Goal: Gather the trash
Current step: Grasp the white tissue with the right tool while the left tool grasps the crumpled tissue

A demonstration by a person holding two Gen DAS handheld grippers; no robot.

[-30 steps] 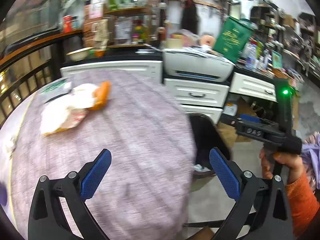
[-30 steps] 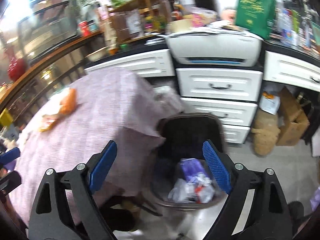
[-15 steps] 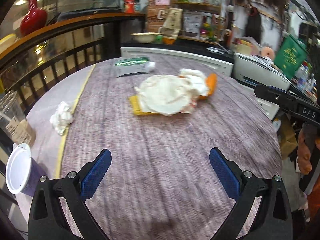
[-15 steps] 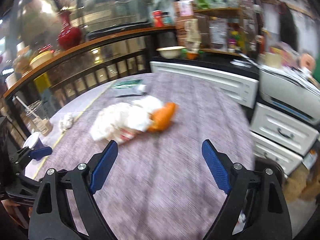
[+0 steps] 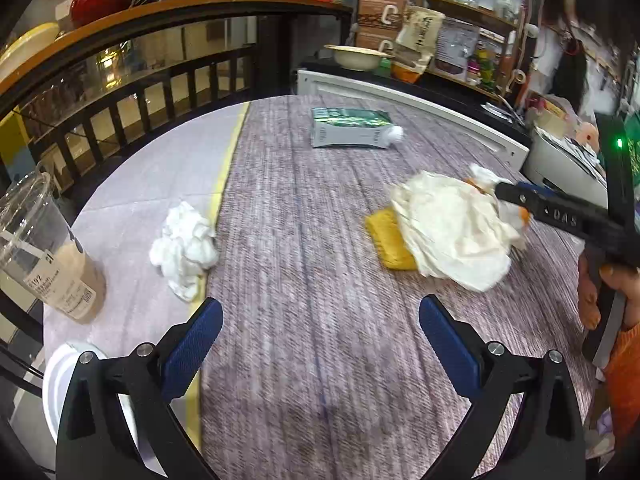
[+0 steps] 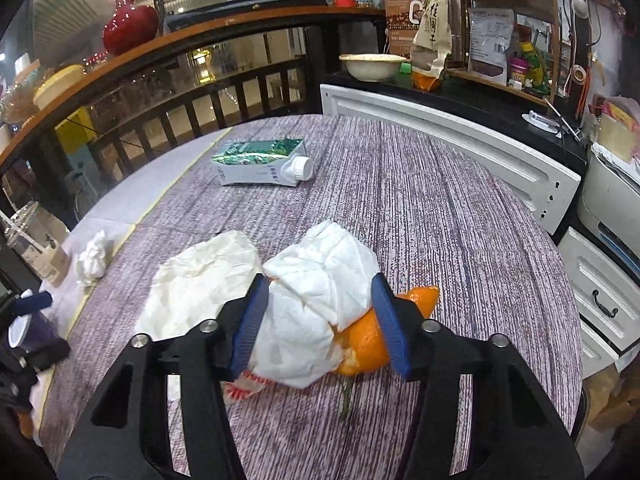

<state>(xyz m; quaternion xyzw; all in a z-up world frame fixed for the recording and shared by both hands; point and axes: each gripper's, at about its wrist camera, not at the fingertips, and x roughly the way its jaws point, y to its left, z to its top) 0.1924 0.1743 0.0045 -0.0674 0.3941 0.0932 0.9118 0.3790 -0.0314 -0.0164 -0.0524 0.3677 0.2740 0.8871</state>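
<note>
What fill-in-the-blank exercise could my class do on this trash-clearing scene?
1. The right gripper has been closing around crumpled white paper and an ____ peel.
2. The green carton lies on its ____.
3. The left gripper is open and holds ____.
4. The crumpled tissue lies near the ____ stripe.

Missing words: orange; side; nothing; yellow

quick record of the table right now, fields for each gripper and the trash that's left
right gripper: jaws have just been closing, pads against the white paper wad with orange peel under it
left gripper: open, nothing between its jaws
carton: lying on its side, far part of the table
tissue ball: near the yellow stripe
plastic cup: upright, left edge
</note>
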